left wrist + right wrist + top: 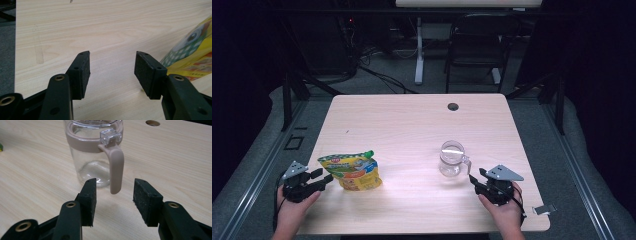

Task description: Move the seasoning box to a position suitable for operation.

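Pale wood table (412, 125), grey floor, dark room; left gripper (323, 179) and right gripper (475, 179) jaws spread, empty.

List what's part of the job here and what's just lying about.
In play:
- pouch, by the open left gripper
- jug, its handle lined up with the open right gripper

Lying about:
- small metal piece at the table's near right corner
- chair beyond the table
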